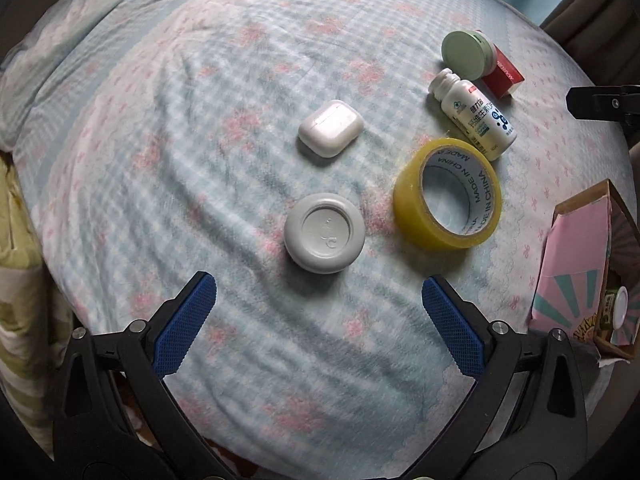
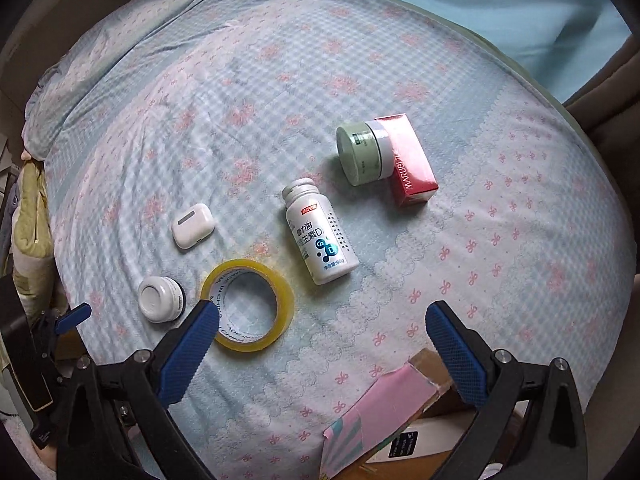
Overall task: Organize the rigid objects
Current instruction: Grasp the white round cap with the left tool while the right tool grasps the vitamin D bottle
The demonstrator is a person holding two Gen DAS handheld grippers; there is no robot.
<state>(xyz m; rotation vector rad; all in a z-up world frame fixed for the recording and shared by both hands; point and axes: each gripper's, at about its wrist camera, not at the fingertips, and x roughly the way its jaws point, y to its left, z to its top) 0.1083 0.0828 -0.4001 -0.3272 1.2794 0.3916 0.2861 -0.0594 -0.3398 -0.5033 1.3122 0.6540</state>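
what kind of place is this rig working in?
Most likely a bedroom: the objects lie on a bed under a wrinkled floral checked sheet, with a pillow at its far end. Household clutter such as an earbud case and tape roll fits.

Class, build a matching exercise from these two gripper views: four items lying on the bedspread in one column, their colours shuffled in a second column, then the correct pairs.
Things:
1. tape roll
2. earbud case
3. round jar
4. small box

Colours:
A. red
B. white
C. yellow
D. pale green

Pairs: 1-C, 2-B, 3-D, 4-A
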